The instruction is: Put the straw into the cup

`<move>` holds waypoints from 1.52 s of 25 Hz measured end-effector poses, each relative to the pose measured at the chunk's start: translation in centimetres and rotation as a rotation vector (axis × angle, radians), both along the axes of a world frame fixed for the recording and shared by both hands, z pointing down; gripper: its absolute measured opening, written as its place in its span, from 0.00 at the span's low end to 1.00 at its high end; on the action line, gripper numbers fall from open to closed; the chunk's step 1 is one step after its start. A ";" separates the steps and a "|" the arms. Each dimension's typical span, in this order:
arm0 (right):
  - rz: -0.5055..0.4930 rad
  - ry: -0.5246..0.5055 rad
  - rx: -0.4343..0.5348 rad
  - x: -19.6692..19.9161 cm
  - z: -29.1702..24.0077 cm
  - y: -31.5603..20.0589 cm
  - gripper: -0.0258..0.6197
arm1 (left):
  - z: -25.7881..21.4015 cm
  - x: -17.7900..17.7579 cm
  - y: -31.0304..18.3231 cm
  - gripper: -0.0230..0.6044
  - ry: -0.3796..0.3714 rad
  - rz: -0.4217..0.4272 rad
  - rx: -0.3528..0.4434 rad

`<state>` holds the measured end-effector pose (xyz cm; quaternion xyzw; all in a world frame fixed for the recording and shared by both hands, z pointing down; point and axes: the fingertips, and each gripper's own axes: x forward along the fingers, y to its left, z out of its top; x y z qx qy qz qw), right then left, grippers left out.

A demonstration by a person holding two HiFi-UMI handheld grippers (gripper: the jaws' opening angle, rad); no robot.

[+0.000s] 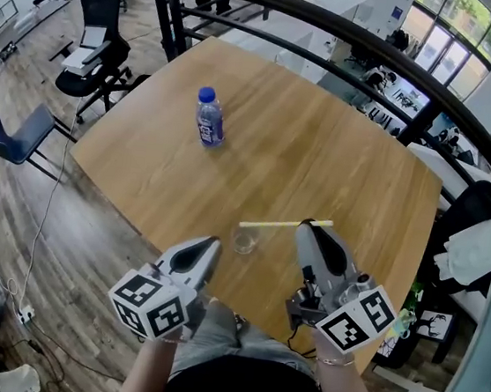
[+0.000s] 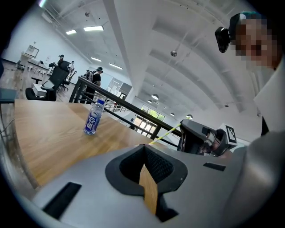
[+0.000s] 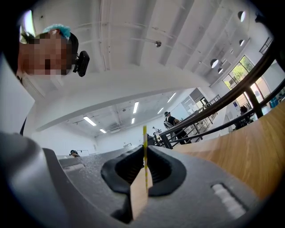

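Observation:
A small clear cup (image 1: 244, 239) stands on the wooden table (image 1: 321, 156) near its front edge, between my two grippers. My right gripper (image 1: 311, 225) is shut on a thin yellow straw (image 1: 277, 225), which lies about level and sticks out to the left, with its free end above the cup's far rim. In the right gripper view the straw (image 3: 144, 142) rises from between the closed jaws of the right gripper (image 3: 144, 150). My left gripper (image 1: 211, 242) is just left of the cup, shut and holding nothing. The left gripper view shows the left gripper (image 2: 143, 147), the straw (image 2: 167, 132) and the right gripper's body.
A water bottle (image 1: 210, 119) with a blue cap and label stands upright at the table's far left; the same bottle (image 2: 92, 119) shows in the left gripper view. A black railing (image 1: 354, 35) curves behind the table. Office chairs (image 1: 95, 48) stand on the floor to the left.

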<state>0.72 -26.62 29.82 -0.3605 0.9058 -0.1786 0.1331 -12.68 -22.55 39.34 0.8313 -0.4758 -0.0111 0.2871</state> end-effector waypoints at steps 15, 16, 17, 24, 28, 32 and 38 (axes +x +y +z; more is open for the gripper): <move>0.083 0.084 -0.066 -1.7 2.0 -0.6 0.07 | 1.8 -1.4 -1.6 0.06 0.014 0.121 -0.075; 0.086 0.092 -0.073 -1.8 2.3 -0.7 0.07 | 2.1 -1.5 -1.6 0.06 0.015 0.128 -0.081; 0.089 0.097 -0.080 -2.0 2.7 -0.7 0.07 | 2.4 -1.5 -1.7 0.06 0.016 0.135 -0.088; 0.109 0.118 -0.136 -2.5 5.1 -1.0 0.07 | 4.1 -1.2 -2.0 0.06 0.026 0.178 -0.130; 0.106 0.120 -0.153 -3.2 6.0 -1.4 0.07 | 4.9 -1.2 -2.4 0.06 0.032 0.197 -0.146; 0.103 0.123 -0.177 -3.8 7.1 -1.6 0.07 | 5.9 -1.3 -2.5 0.06 0.039 0.215 -0.173; 0.112 0.138 -0.209 -4.5 8.4 -1.9 0.07 | 7.3 -1.1 -2.6 0.06 0.053 0.246 -0.207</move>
